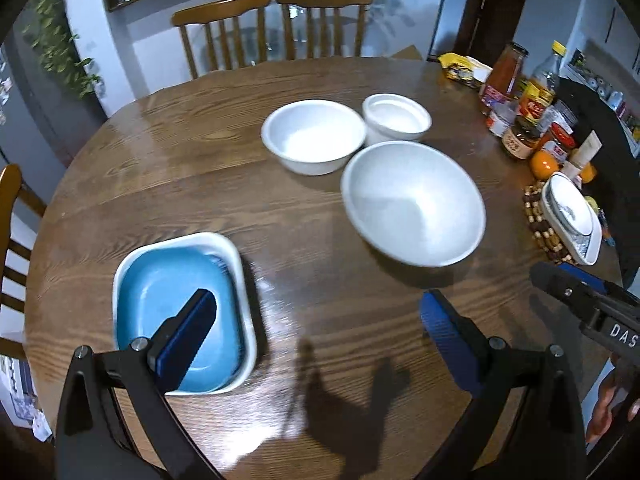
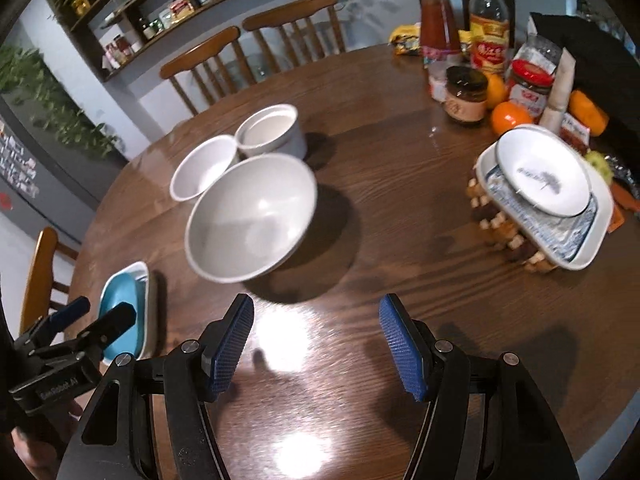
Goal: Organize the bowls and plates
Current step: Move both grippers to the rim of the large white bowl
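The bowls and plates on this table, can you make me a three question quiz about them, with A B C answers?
1. Where does the blue plate lie?
A. in a white square dish
B. on a chair
C. under the big bowl

2. How many round white bowls stand together mid-table?
A. one
B. three
C. five

3. How are the two grippers?
A. both shut on bowls
B. one holds a plate
C. both open, holding nothing

Answers:
1 A, the dish's white rim shows all round the blue plate.
2 B, a big bowl, a middle bowl and a small bowl sit in a cluster.
3 C, the left gripper and right gripper both show wide gaps with only table between.
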`<state>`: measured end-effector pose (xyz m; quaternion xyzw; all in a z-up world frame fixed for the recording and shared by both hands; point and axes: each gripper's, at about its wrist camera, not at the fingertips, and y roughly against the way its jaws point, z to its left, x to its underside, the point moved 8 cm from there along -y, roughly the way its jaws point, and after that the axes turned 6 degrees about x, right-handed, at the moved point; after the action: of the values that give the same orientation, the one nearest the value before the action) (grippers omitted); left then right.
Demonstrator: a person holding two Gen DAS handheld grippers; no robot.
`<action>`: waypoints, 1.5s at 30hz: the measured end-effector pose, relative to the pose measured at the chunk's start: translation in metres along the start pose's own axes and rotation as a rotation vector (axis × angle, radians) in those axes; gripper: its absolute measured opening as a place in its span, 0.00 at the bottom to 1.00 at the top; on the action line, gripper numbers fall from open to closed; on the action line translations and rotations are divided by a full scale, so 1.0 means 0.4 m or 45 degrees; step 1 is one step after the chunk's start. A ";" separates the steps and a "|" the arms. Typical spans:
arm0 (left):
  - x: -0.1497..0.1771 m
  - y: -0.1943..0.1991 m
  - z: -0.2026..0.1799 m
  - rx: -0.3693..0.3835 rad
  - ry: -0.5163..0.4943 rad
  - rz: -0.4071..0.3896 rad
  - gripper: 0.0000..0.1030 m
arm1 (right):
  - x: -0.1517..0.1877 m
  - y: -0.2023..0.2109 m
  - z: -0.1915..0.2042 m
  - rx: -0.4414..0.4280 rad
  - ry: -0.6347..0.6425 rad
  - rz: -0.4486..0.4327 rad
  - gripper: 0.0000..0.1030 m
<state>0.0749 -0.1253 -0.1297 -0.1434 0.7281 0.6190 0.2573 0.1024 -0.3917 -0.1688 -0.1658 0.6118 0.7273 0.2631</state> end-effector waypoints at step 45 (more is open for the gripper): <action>-0.124 -0.253 -0.027 -0.021 0.002 0.173 0.72 | -0.175 -0.256 0.045 0.014 0.134 0.171 0.64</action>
<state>0.1672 -0.1609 -0.1851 -0.0962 0.7313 0.6408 0.2130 0.2203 -0.3753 -0.2081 -0.1607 0.6384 0.7304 0.1821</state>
